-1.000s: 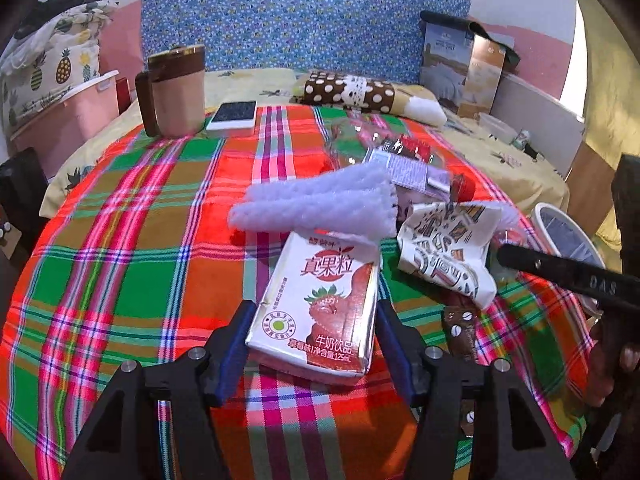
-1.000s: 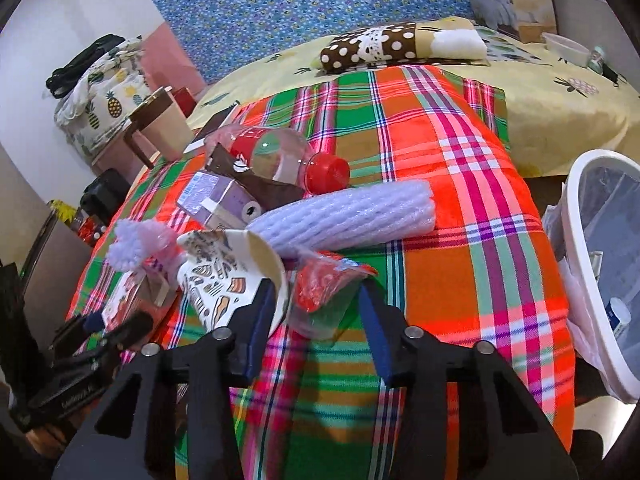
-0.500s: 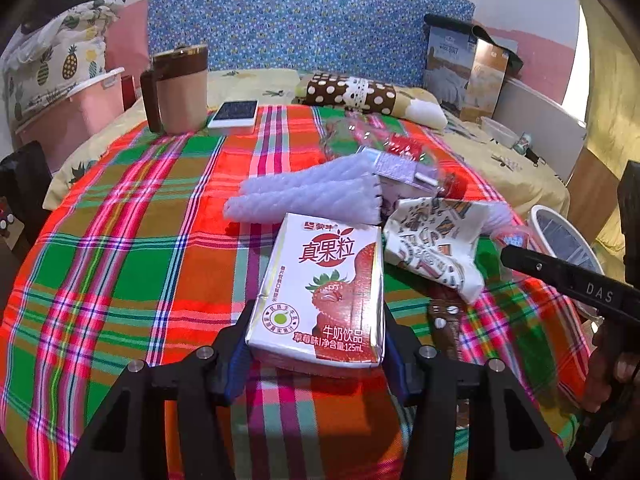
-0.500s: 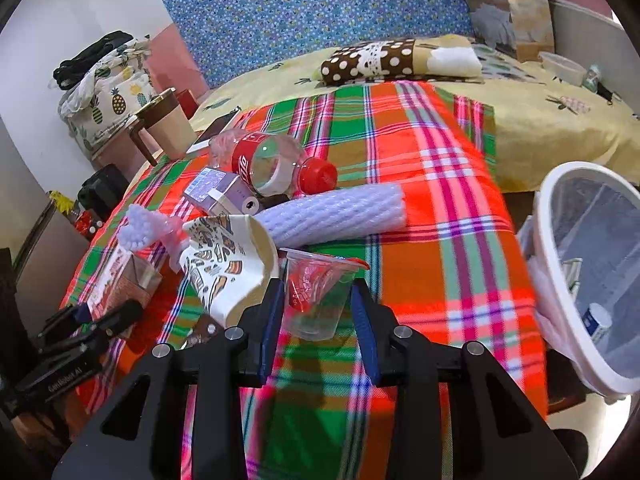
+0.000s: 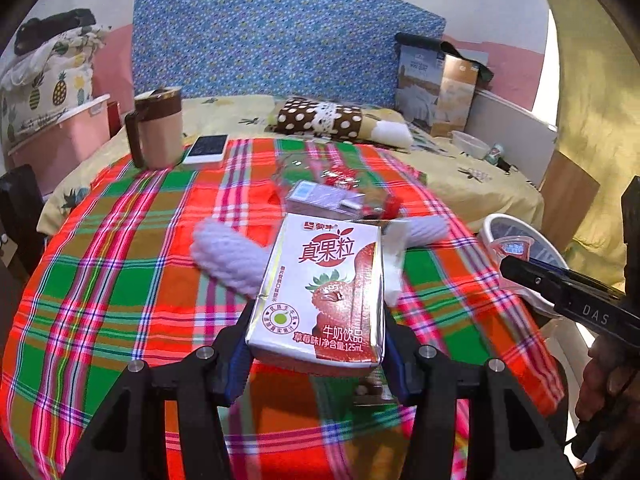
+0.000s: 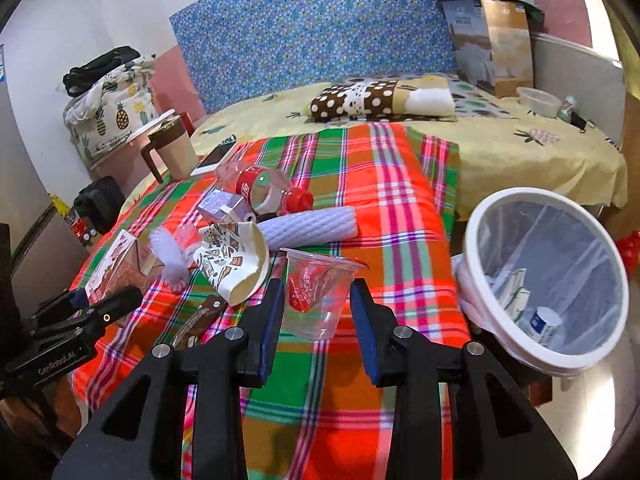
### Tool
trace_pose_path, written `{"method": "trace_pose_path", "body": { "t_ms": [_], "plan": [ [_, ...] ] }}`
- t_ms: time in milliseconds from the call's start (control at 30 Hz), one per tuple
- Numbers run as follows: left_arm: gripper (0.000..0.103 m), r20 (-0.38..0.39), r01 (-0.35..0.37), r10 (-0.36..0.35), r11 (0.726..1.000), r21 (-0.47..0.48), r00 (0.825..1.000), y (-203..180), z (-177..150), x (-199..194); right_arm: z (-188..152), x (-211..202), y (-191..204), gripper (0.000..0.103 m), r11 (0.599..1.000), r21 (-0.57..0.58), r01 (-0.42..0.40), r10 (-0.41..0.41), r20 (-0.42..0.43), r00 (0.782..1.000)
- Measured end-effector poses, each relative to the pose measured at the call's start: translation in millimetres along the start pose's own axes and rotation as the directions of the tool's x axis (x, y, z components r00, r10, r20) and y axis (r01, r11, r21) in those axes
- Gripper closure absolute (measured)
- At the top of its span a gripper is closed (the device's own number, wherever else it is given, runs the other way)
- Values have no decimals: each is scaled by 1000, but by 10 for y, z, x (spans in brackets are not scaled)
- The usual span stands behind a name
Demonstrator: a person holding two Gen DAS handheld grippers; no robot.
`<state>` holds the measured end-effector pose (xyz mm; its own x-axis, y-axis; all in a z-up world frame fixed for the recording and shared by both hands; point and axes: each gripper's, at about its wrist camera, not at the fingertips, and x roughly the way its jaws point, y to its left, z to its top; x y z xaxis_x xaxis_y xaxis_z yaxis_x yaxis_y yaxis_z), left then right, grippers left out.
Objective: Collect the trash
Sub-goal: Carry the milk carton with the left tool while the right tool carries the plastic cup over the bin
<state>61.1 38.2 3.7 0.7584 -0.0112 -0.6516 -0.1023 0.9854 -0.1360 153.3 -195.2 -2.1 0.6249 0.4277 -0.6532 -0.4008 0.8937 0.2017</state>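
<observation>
My left gripper (image 5: 316, 344) is shut on a strawberry milk carton (image 5: 320, 292) and holds it above the plaid tablecloth (image 5: 120, 264). My right gripper (image 6: 318, 312) is shut on a clear plastic cup (image 6: 316, 292) with a red label, lifted off the cloth near the table's right edge. A white-rimmed trash bin (image 6: 548, 276) lined with a bag stands to the right of the table, with some trash inside. The bin also shows in the left wrist view (image 5: 520, 248).
On the cloth lie a crushed paper cup (image 6: 236, 260), white foam netting (image 6: 312, 224), a plastic bottle (image 6: 264, 188), a small purple box (image 6: 222, 204) and a brown wrapper (image 6: 196, 320). A mug (image 5: 156, 128) and phone (image 5: 208, 148) sit at the far left.
Both grippers have closed on their items and lifted them. The left one raised the carton off the cloth. The right one carried the cup rightward toward the bin.
</observation>
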Motion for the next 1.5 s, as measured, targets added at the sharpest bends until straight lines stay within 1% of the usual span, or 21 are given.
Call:
{"method": "trace_pose_path", "body": {
  "t_ms": [233,467,700,833,1167,1333,1500],
  "plan": [
    [48,16,43,-43,998,35,999,-254,41,-77,-29,-143,-84,66,1000,5,23,-23,39,999],
    [48,22,75,-76,995,70,997,-463,97,-72,-40,-185,-168,66,999,18,48,-48,59,997],
    [49,14,104,-106,989,104,994,-669,167,6,-69,-249,-294,66,997,31,65,-67,72,995],
    [49,5,127,-129,984,127,992,-808,208,77,-90,-293,-428,66,995,49,85,-88,74,993],
    [49,-10,199,-201,961,194,980,-1275,322,287,-126,-438,-782,66,982,108,155,-165,82,983],
    [48,-24,244,-245,943,224,969,-1510,372,401,-143,-507,-964,66,970,144,197,-210,81,974],
    [48,-35,283,-284,925,253,958,-1776,412,505,-146,-515,-1111,66,960,167,223,-238,72,969]
  ]
}}
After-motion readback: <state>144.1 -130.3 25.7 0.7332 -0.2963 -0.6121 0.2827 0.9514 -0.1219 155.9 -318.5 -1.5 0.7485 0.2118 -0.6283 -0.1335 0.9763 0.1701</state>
